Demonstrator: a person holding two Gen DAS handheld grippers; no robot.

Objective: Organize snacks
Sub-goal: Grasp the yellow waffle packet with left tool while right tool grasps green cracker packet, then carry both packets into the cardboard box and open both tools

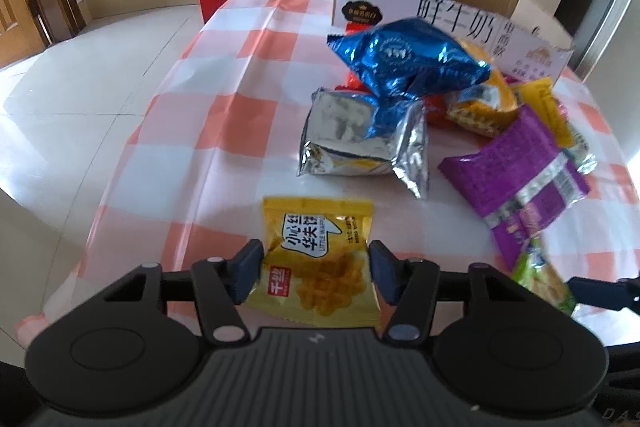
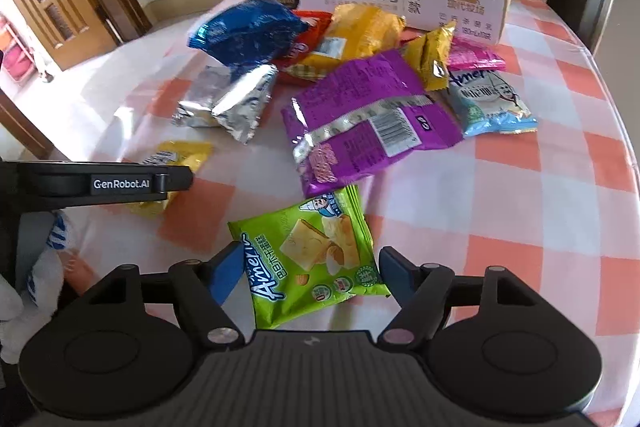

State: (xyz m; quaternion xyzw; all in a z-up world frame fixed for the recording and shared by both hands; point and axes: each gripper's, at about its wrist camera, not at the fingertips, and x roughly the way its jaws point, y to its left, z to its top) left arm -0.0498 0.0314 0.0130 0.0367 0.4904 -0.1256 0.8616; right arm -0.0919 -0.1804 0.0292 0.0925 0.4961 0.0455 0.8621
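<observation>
- Checked tablecloth [image 1: 240, 115] carries scattered snacks.
- Left gripper [image 1: 316, 273] pinches the yellow packet [image 1: 320, 267].
- Green packet [image 2: 316, 259] lies between the right gripper's [image 2: 310, 273] open, untouching jaws.

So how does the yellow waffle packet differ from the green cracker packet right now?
The yellow waffle packet is pinched between the left gripper pads; the green cracker packet lies between the right gripper jaws, which stand apart from its edges. The yellow one shows a waffle, the green one crackers. The yellow one sits straight between its jaws, the green one skewed. Both are small sealed packets, face up, on the checked tablecloth.
</observation>
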